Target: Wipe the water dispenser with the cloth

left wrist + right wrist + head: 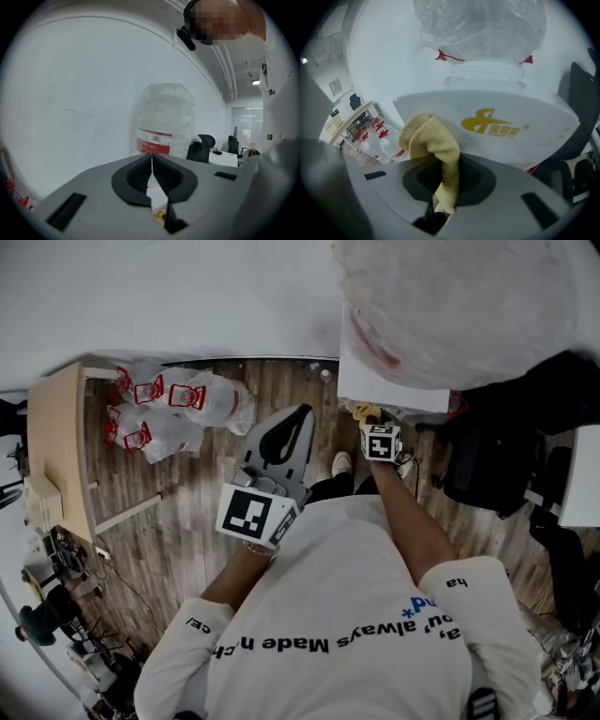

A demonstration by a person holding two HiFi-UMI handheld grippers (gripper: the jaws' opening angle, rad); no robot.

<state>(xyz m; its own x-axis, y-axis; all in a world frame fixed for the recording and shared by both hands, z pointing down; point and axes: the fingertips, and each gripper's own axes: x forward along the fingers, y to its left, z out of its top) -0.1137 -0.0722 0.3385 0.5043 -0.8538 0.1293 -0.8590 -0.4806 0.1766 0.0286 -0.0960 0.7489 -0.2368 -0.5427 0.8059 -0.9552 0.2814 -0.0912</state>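
Note:
The white water dispenser (389, 381) stands at the upper right of the head view, with a big plastic-wrapped bottle (459, 301) on top. My right gripper (368, 421) is shut on a yellow cloth (362, 412) just at the dispenser's front lower edge. In the right gripper view the cloth (435, 140) bunches up out of the right gripper (447, 164), close below the dispenser front (440, 110) with its gold logo (492, 124). My left gripper (298, 416) hangs shut and empty to the dispenser's left; the left gripper (151, 158) points at the bottle (165, 117).
Several water bottles with red handles (173, 409) lie on the wooden floor at the left, next to a wooden desk (54, 442). A black office chair (502, 442) stands right of the dispenser. A white wall (187, 296) runs behind.

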